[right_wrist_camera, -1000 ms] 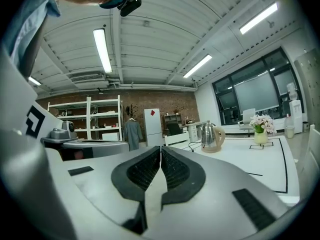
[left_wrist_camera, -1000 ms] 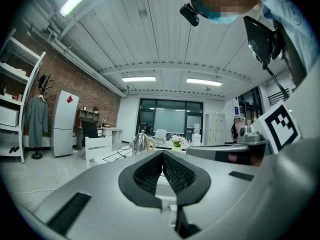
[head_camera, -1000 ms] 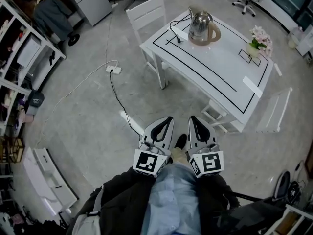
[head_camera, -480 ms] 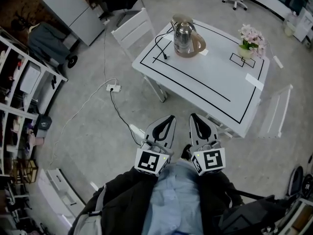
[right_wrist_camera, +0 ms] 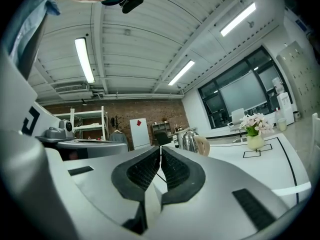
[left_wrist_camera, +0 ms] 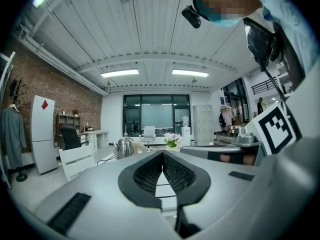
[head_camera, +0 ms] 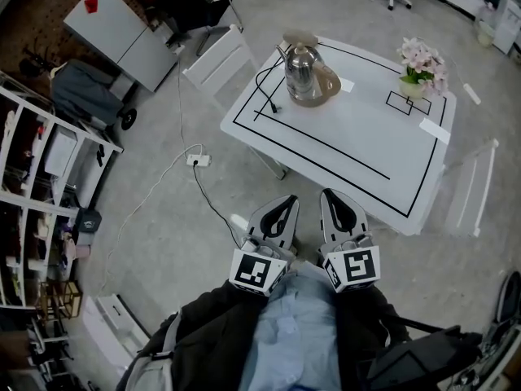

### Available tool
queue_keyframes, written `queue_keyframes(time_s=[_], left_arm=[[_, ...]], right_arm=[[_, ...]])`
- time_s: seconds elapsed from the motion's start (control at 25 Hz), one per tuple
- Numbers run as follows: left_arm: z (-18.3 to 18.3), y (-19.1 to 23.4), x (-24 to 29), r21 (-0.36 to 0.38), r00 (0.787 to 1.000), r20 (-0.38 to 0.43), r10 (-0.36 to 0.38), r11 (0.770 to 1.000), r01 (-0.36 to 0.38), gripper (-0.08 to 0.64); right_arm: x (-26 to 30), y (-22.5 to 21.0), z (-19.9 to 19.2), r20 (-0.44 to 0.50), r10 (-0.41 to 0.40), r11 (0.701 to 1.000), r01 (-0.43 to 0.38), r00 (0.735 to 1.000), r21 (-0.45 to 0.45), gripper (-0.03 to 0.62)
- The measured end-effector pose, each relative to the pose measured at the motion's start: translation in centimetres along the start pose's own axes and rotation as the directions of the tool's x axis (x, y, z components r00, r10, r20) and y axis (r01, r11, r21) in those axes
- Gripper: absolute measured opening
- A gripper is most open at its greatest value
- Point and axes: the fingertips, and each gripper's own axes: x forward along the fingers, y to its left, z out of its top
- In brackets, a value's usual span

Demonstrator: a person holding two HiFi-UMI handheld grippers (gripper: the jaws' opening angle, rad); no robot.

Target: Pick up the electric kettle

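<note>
Left grey two-jaw gripper point(head_camera: 284, 203) with square-marker cube: ribbed black pads pressed together, nothing between them, held about level just ahead of the person's light-blue trouser leg. Right grey two-jaw gripper point(head_camera: 331, 196): likewise closed tight and empty, just beside the left, both aimed toward the table. Ahead, well apart from both: white rectangular table point(head_camera: 358, 141) marked with a black outlined rectangle. Near its far left corner: stainless-steel electric kettle with beige handle point(head_camera: 302, 70), upright, untouched. Black power cord point(head_camera: 264, 88) looping beside it on the tabletop. Near the far right corner: small vase of pale pink flowers point(head_camera: 421, 65) at a small black square outline. Beyond the kettle end: white slatted chair point(head_camera: 218, 58). On the grey floor left of the table: white power strip point(head_camera: 198, 160) with trailing cable. Far left: open metal shelving point(head_camera: 41, 157); white cabinet with red mark point(head_camera: 110, 24).
</note>
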Motion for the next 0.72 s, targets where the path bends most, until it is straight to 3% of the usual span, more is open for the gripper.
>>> queue_keyframes(time_s=[0.28,0.72], left_arm=[[-1.0,4.1,3.0,-0.038,1.000,0.012,-0.028,0.999,0.028,0.008],[-1.9,14.9,9.0,-0.097,0.996,0.016,-0.089,0.991,0.090,0.008]], right_arm=[[4.3,-1.3,-0.9,-0.031,-0.048,0.999,0.047,0.998,-0.027,0.018],[15.6,-1.9,-1.6,-0.094,-0.128,0.992,0.125,0.987,-0.033,0.018]])
